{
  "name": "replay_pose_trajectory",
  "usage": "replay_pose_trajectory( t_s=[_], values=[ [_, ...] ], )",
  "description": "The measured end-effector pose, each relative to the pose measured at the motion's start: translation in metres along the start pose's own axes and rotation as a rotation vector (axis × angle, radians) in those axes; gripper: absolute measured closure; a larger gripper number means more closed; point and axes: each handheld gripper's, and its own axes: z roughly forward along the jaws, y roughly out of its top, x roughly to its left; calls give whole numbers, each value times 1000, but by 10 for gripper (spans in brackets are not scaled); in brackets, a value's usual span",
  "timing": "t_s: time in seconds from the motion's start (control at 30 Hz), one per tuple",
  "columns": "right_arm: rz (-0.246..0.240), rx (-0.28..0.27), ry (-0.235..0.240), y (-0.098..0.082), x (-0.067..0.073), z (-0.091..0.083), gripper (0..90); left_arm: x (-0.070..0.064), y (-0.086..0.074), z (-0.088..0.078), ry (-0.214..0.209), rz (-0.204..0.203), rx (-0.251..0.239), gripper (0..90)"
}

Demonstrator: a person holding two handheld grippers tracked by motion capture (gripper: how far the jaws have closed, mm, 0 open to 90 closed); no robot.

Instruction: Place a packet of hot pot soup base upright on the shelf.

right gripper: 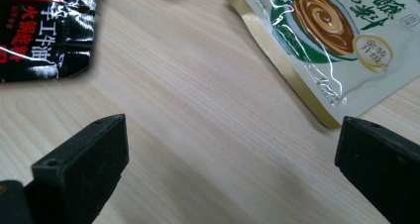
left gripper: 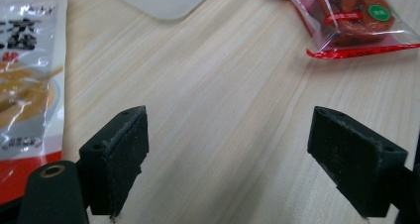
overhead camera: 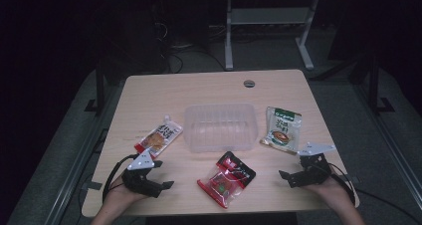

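- Left gripper (overhead camera: 158, 177) – low at the near left of the table (overhead camera: 149, 100), jaws spread wide, nothing between them but bare wood.
- Right gripper (overhead camera: 290, 172) – near right edge, jaws likewise wide apart and empty.
- Clear plastic tub (overhead camera: 220, 127) sits mid-table, upright, nothing seen inside it.
- Orange-and-white sachet (overhead camera: 159, 137) lies flat left of the tub, just beyond the left gripper; in the left gripper view it lies beside the left jaw, not touching.
- Red-and-black packet (overhead camera: 227, 178) lies flat in front of the tub, between the two grippers, apart from both.
- Green-and-white pouch (overhead camera: 282, 128) lies flat right of the tub, just beyond the right gripper; its gold-edged corner (right gripper: 327, 117) is near the right jaw.
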Motion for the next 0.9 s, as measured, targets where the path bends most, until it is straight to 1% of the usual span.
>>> replay_pose_trajectory(
  t_s=[0.07,0.1,0.17,0.23,0.27,0.33,0.37,0.4,0.43,0.57,0.6,0.63,0.67,0.7,0.73,0.77,0.8,0.83,0.87,0.9],
  values=[
    [-4,1,2,0,0,0,0,1,1,0,-2,0,7,147],
    [-3,1,4,-1,0,0,0,1,1,1,0,8,7,147],
    [-5,-3,7,0,-1,0,0,3,2,1,-5,-18,29,144],
    [-3,-1,9,0,-1,1,0,3,2,1,-5,-18,31,149],
    [-5,1,9,0,-2,1,0,3,3,2,-10,-30,33,154],
    [-5,2,9,0,-2,2,0,2,3,2,-16,-31,35,159],
    [-5,3,11,0,-2,3,0,0,4,2,-21,-38,38,181],
    [-3,4,12,0,-2,3,0,-2,5,3,-38,-40,35,184],
    [1,5,13,0,-2,3,0,-4,7,2,-45,-37,38,205],
    [0,3,15,1,-2,5,0,-8,10,3,-56,-36,36,242],
    [0,6,17,1,-1,6,0,-9,13,4,-68,-37,32,268],
    [0,6,17,1,-1,6,0,-9,13,4,-68,-37,32,298],
    [-3,6,18,1,-1,6,0,-11,15,4,-82,-33,22,298],
    [-7,4,20,2,-1,7,0,-13,18,5,-95,-27,15,369],
    [-7,4,20,2,-1,7,0,-13,18,5,-95,-27,15,411],
    [-8,4,15,2,-1,7,0,-15,23,6,-116,-24,6,453],
    [-8,4,15,2,-1,7,0,-15,23,6,-116,-24,6,502],
    [1,8,15,2,-2,8,0,-19,29,8,-143,-21,-7,561],
    [1,8,15,2,-2,8,0,-19,29,8,-143,-21,-7,591],
    [-6,6,12,3,-3,8,0,-21,32,9,-153,-14,-13,635]
  ],
)
